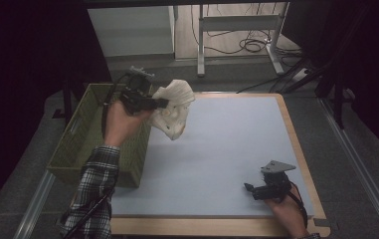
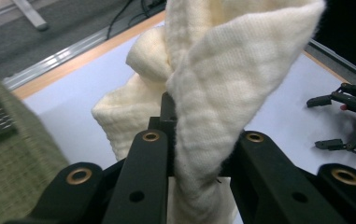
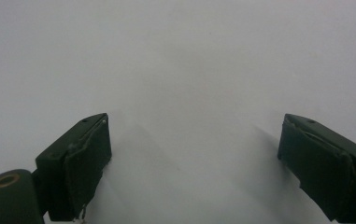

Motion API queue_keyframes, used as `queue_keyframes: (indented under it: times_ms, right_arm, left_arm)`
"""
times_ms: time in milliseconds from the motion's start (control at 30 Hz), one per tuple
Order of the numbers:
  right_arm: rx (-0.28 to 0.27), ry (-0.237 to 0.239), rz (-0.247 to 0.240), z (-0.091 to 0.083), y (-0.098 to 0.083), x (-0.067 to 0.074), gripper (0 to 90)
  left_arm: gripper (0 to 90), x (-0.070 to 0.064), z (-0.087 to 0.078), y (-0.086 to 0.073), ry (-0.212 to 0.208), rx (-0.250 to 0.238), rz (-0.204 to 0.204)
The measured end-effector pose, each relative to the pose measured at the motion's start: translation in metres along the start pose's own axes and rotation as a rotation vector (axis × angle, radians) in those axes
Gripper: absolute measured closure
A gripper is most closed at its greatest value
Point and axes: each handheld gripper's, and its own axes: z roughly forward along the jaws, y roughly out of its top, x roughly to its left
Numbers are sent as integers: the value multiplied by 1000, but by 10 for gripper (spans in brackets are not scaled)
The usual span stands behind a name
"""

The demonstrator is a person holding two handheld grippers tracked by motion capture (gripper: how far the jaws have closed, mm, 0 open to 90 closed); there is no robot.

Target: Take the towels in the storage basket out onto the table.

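A cream cloth (image 1: pixel 173 108) hangs bunched in the air over the table's left edge, beside the basket. My left gripper (image 1: pixel 163 103) is shut on the cloth (image 2: pixel 213 107); the fabric is pinched between its black jaws and spills above and below them. My right gripper (image 1: pixel 250 190) rests low near the table's front right corner, its jaws wide apart with nothing between them. In the right gripper view the two pads (image 3: pixel 87 163) frame bare pale tabletop. The left gripper view catches the right gripper (image 2: pixel 334 121) at its far right.
An olive woven basket (image 1: pixel 87 149) stands at the table's left side, just left of the held cloth. The pale blue table top (image 1: pixel 227 149) has a wooden rim. Desk legs and cables (image 1: pixel 246 45) lie on the floor beyond.
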Motion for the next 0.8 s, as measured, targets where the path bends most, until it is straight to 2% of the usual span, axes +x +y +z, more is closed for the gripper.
queue_keyframes:
  times_ms: [33,67,100,167,233,367,400,467,600,667,700,733,767,800]
  right_arm:
    - [-1,-1,0,0,0,0,98]
    - [-1,-1,0,0,0,0,98]
    - [-1,-1,0,0,0,0,98]
    - [-1,-1,0,0,0,0,98]
    - [-2,-1,-1,0,0,0,98]
    - [-1,0,1,0,0,0,98]
    - [-1,0,1,0,0,0,98]
    - [-1,0,0,0,0,0,98]
    - [-1,-1,0,0,0,0,98]
    - [-1,-1,-1,0,0,0,98]
    - [-1,-1,-2,0,0,0,98]
    - [-1,-1,-2,0,0,0,98]
    - [-1,-1,-1,0,0,0,98]
    - [-1,-1,-1,0,0,0,98]
  left_arm:
    - [796,-4,10,0,-12,5,5]
    - [796,-4,10,0,-12,5,5]
    - [796,-7,20,0,-28,11,10]
    - [795,-9,25,0,-33,17,15]
    - [794,-15,40,-1,-53,24,17]
    - [791,-22,58,-2,-74,37,23]
    - [791,-22,58,-2,-74,37,23]
    - [790,-28,73,-5,-88,51,38]
    - [789,-38,95,-8,-94,73,58]
    - [787,-40,99,-9,-93,79,64]
    - [786,-45,110,-11,-94,96,75]
    - [784,-45,110,-11,-94,96,75]
    - [783,-49,121,-13,-102,106,80]
    - [782,-49,121,-13,-102,106,80]
